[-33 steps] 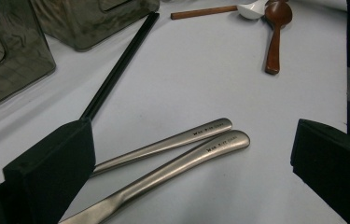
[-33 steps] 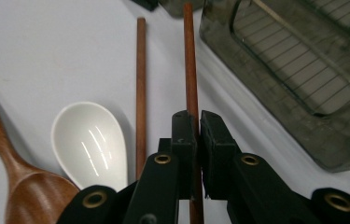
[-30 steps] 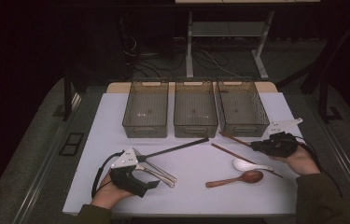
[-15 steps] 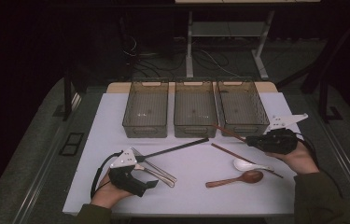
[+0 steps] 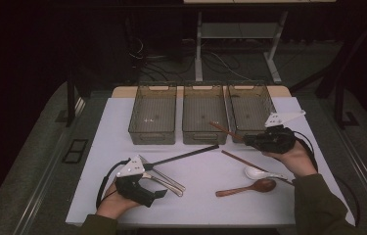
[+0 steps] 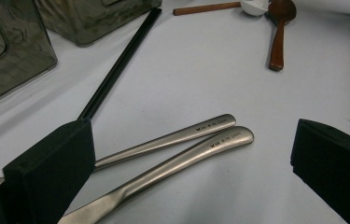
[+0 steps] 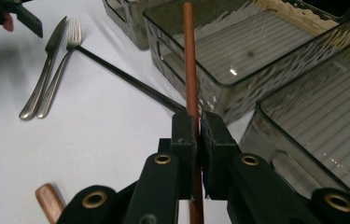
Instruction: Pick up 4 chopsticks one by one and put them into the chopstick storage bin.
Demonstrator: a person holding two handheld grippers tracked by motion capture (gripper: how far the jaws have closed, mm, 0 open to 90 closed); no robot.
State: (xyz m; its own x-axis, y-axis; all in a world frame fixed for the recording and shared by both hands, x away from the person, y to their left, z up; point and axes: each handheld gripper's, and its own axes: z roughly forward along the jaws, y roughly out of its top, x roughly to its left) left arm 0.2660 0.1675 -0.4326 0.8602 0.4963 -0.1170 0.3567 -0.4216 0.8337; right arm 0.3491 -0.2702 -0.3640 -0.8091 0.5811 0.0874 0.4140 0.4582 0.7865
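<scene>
Right gripper [image 7: 198, 140] lifting a brown chopstick [image 7: 189, 60]
Its jaws are clamping the stick beside the middle bin [image 5: 204, 113]; the left gripper [image 6: 186, 163] is resting, jaws apart, over the steel cutlery [image 6: 186, 140].

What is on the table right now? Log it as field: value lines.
right gripper: fingers shut on a brown wooden chopstick, lifted toward the bins
left gripper: fingers open over a steel knife and fork
bins: three clear plastic bins in a row
still lying: second brown chopstick, white ceramic spoon, brown wooden spoon, black chopstick
</scene>
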